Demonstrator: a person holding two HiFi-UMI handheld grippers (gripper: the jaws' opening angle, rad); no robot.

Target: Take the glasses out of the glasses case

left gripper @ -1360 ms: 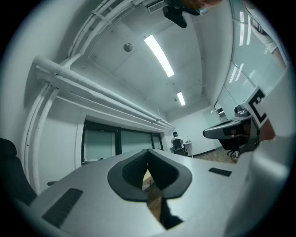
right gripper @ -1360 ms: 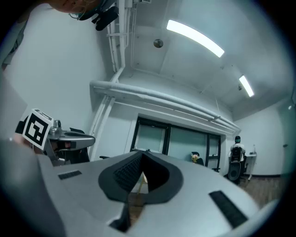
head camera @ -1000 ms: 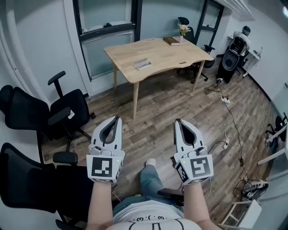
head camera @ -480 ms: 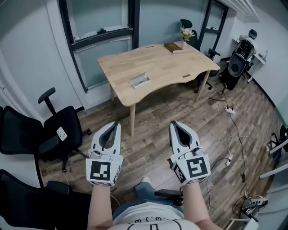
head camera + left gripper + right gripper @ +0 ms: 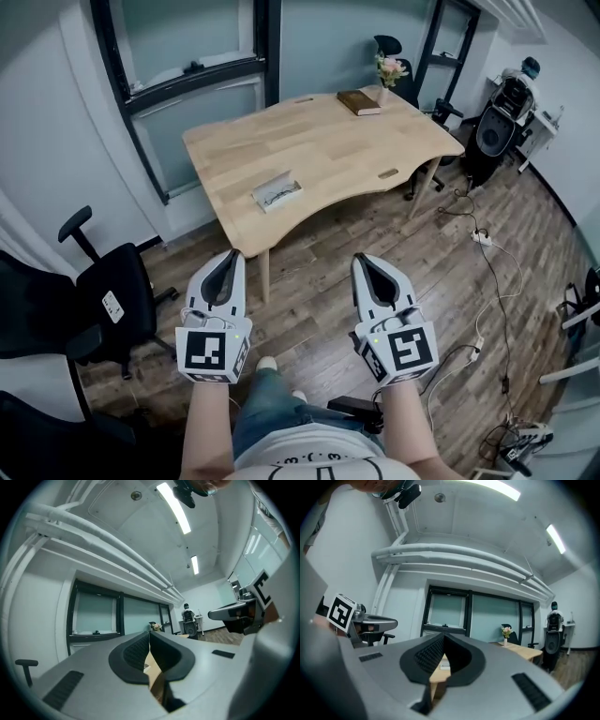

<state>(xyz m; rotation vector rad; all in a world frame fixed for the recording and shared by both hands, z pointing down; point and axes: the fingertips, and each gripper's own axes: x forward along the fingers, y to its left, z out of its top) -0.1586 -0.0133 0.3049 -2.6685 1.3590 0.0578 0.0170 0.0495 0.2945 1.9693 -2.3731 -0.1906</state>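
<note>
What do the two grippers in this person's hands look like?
Both the left gripper and right gripper have pale grey tapering fingers with a black ribbed lining. Each carries a white cube with black square markers at its rear. No sleeves show.

Ahead, beyond a stretch of floor point(image 5: 319, 272): worktop point(image 5: 328, 150). On it, near front left edge: glasses case point(image 5: 276, 190); at far right corner: book point(image 5: 360, 101), flower vase point(image 5: 387, 73) just behind. Left of worktop: office chair point(image 5: 108, 300). Right of worktop, on floor: cable point(image 5: 487, 253). Nearest, side by side, well short of worktop: left gripper point(image 5: 238, 255), right gripper point(image 5: 361, 260).
</note>
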